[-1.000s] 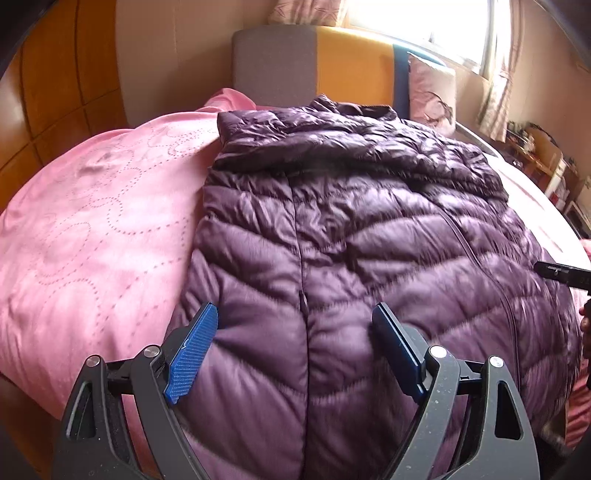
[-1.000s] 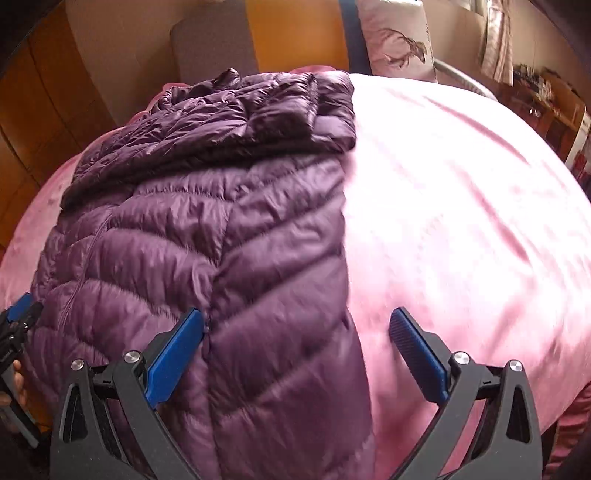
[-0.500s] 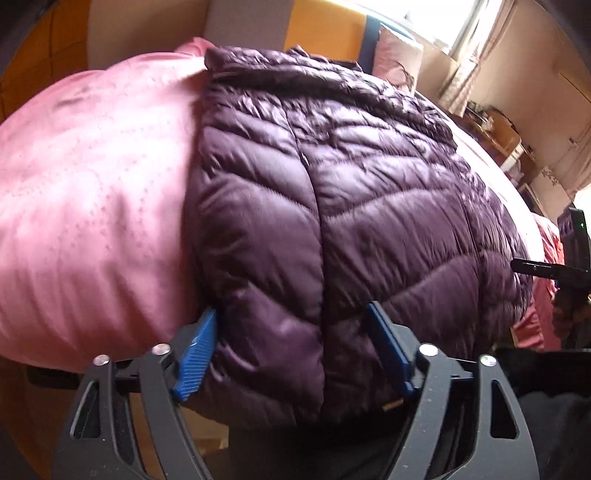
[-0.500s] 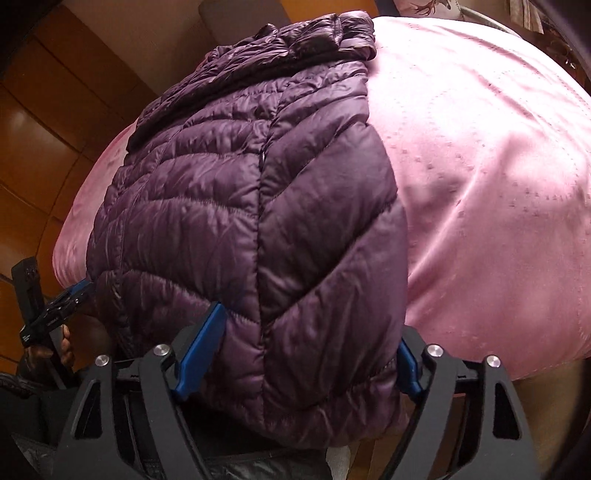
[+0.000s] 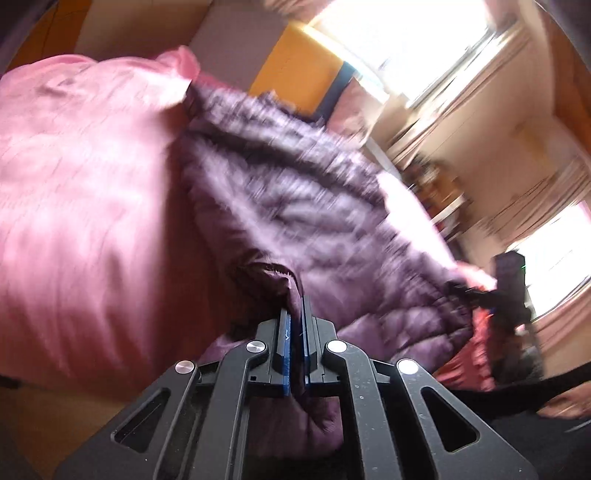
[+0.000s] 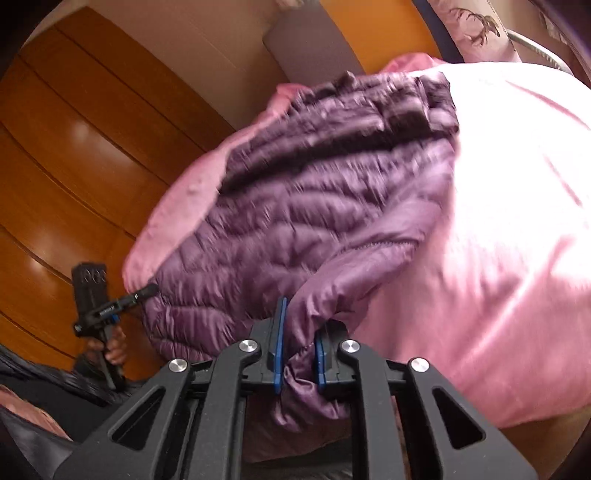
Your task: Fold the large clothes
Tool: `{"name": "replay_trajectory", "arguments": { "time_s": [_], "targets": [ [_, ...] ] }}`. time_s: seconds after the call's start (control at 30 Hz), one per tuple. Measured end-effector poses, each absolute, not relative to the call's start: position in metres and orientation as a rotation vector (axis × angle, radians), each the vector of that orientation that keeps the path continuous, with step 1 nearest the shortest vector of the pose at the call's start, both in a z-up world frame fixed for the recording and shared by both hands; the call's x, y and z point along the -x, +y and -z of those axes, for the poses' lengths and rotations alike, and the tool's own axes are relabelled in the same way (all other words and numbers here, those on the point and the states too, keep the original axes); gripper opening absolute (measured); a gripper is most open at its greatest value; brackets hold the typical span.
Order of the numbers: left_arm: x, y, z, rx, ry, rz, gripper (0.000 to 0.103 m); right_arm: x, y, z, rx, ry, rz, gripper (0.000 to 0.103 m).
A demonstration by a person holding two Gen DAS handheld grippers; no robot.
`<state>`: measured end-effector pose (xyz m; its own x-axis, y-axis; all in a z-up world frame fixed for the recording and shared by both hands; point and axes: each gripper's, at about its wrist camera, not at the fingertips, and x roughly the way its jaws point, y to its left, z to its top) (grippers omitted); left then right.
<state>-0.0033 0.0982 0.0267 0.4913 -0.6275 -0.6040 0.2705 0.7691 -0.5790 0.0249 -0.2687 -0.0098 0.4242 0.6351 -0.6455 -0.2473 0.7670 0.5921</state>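
The bed (image 6: 517,229) is filling most of both views, its pink cover (image 5: 85,206) bulging wide and glossy, running from 9 o'clock in my left view and out to 3 o'clock in my right view. A grey and orange headboard (image 6: 314,40) is standing at 12 o'clock past it, with a cushion printed with a deer (image 6: 476,29) leaning at about 1 o'clock in the right view. Wooden panelling (image 6: 74,155) is covering the wall from 8 to 11 o'clock there.

The purple quilted down jacket (image 6: 314,206) is lying on the cover, its collar end toward the headboard at 12 o'clock and its hem end toward me at 6 o'clock. Much of it is blurring in the left view (image 5: 303,199).

My left tongs (image 5: 295,314) are clenching 1 corner of the hem, the blue pads nearly meeting with a thin pinch of purple fabric bunching above them. My right tongs (image 6: 300,332) are grasping the other corner, the pads standing a little apart around a thicker wad of the jacket, which is spilling down between them.

Each tool is showing in the other's view: the right tongs (image 5: 465,290) at 3 o'clock from the left camera, and the left tongs (image 6: 146,291) at 8 o'clock from the right camera, both touching the jacket's edge.
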Motion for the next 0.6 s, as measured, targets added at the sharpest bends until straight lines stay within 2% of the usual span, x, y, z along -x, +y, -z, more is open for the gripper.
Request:
{"name": "replay_trajectory", "arguments": {
  "time_s": [0.23,0.47,0.6],
  "targets": [
    [-0.05,0.104,-0.053,0.64,0.841,0.62,0.003,-0.087,-0.286,-0.001,-0.642,0.902,-0.553,0.011],
    [-0.128,0.11,-0.046,0.693,0.88,0.478,0.003,-0.162,-0.31,0.013,-0.76,0.938,-0.441,0.011],
    [-0.164,0.121,-0.036,0.728,0.89,0.366,0.003,-0.189,-0.317,0.016,-0.763,0.951,-0.386,0.021]
  ]
}}
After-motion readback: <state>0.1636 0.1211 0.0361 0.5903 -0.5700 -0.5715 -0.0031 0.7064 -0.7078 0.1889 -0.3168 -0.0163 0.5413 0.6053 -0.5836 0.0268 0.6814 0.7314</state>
